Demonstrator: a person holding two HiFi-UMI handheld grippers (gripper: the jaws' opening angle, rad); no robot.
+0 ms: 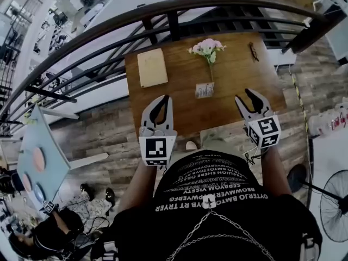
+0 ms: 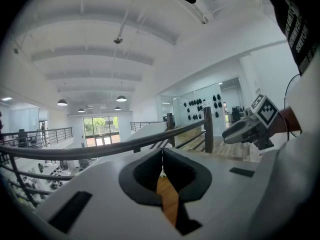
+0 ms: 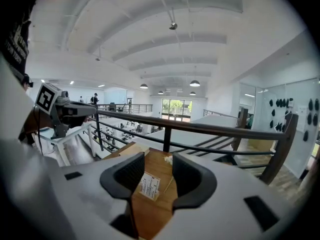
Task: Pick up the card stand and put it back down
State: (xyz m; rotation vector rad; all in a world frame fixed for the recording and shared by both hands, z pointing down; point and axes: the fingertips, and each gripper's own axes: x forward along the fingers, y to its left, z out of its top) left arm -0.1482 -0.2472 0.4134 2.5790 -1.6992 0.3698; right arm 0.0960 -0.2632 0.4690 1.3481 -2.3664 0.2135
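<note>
The card stand [image 1: 204, 89], a small white printed card, stands upright near the middle of the brown wooden table [image 1: 239, 69]. Both grippers hang over the table's near edge, short of the card. My left gripper [image 1: 161, 99] is to the card's near left, and in the left gripper view its jaws [image 2: 161, 154] meet at the tips with nothing between them. My right gripper [image 1: 248, 98] is to the card's near right with its jaws apart and empty. In the right gripper view the card stand [image 3: 150, 185] shows through that gap [image 3: 157, 170], farther out on the table.
A pink and white flower [image 1: 206, 47] lies behind the card with its stem toward it. A tan pad [image 1: 152, 67] lies at the table's far left, a small dark object [image 1: 254, 50] at the far right. A dark railing [image 1: 174, 15] runs behind the table. A fan [image 1: 334, 205] stands at the right.
</note>
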